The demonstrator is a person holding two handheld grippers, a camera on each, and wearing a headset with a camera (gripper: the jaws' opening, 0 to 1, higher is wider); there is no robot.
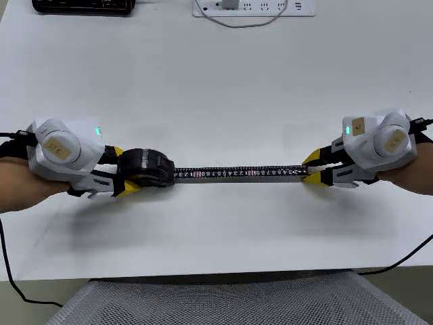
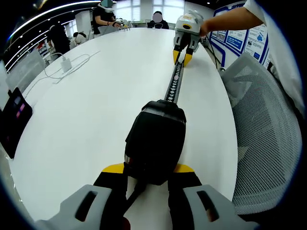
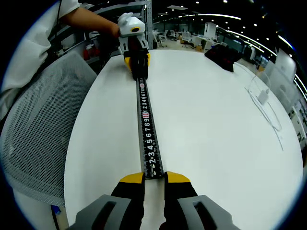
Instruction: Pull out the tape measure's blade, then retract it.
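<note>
blade drawn out across desk [image 1: 223, 88]
left hand-held gripper [image 1: 128, 177] clamps tape measure [image 1: 145, 168]; right hand-held gripper [image 1: 311, 168] pinches blade [image 1: 237, 172] tip.

tape measure [image 1: 145, 168] left, blade [image 1: 237, 172] stretching right; power strip [image 1: 270, 8] behind.

Open table [image 1: 223, 101] lies beyond the stretched blade [image 1: 237, 172], with a power strip [image 1: 254, 7] far back.
</note>
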